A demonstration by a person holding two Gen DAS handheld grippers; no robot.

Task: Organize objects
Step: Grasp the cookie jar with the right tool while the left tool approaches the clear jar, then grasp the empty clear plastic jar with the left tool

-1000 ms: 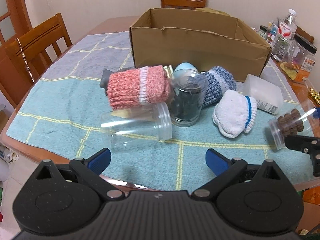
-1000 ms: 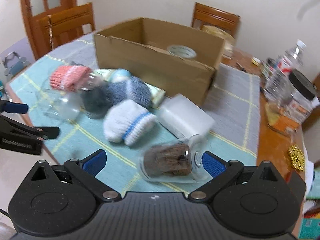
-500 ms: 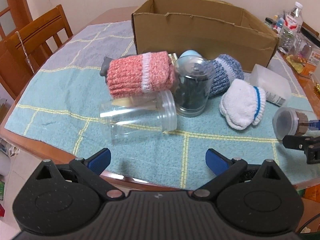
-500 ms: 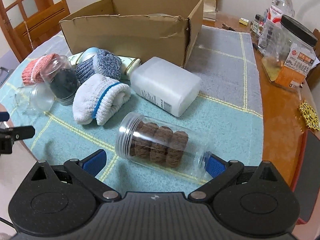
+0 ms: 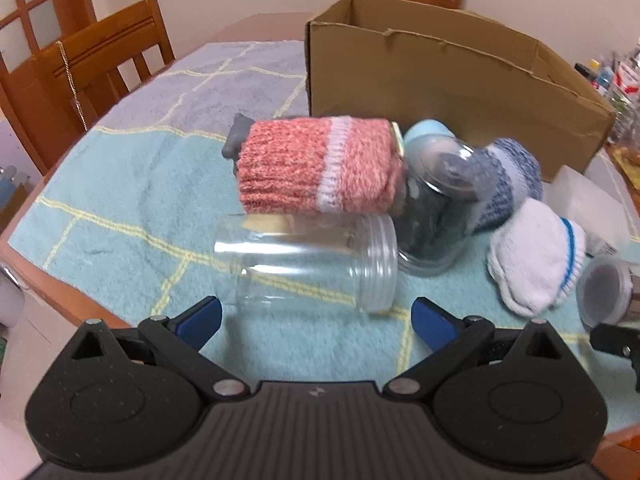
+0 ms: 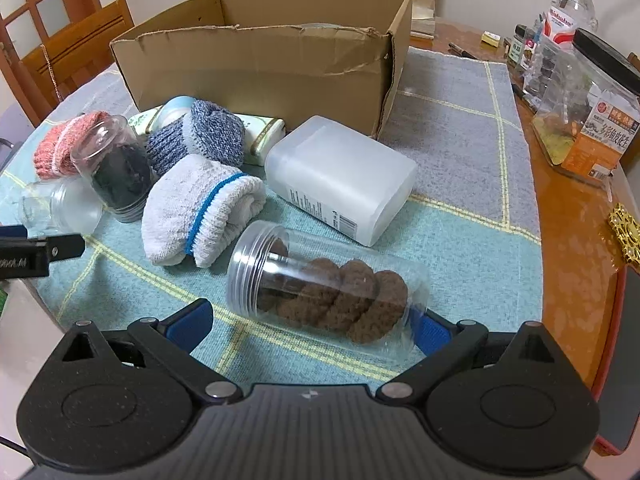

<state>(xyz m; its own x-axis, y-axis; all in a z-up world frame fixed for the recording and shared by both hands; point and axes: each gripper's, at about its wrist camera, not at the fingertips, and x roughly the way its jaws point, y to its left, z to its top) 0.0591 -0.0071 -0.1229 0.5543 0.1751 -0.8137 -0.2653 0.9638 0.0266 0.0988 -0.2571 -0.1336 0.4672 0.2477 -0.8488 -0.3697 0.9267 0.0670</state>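
An empty clear jar point(image 5: 308, 260) lies on its side on the teal mat, just ahead of my open left gripper point(image 5: 316, 320). Behind it lie a pink rolled sock point(image 5: 320, 168), a dark-filled jar point(image 5: 436, 216), a blue sock point(image 5: 508, 184) and a white sock point(image 5: 536, 256). A clear jar of brown cookies point(image 6: 324, 288) lies on its side between the fingers of my open right gripper point(image 6: 312, 328), its base at the right finger. The open cardboard box point(image 6: 260, 60) stands behind.
A white plastic bottle point(image 6: 340, 176) lies by the box. Jars and bottles point(image 6: 580, 80) crowd the wooden table's right side. A wooden chair point(image 5: 100, 64) stands at the left. The table edge is close below both grippers.
My left gripper has moved forward toward the empty jar. My right gripper has swung and closed in around the cookie jar, which now lies between its fingers.
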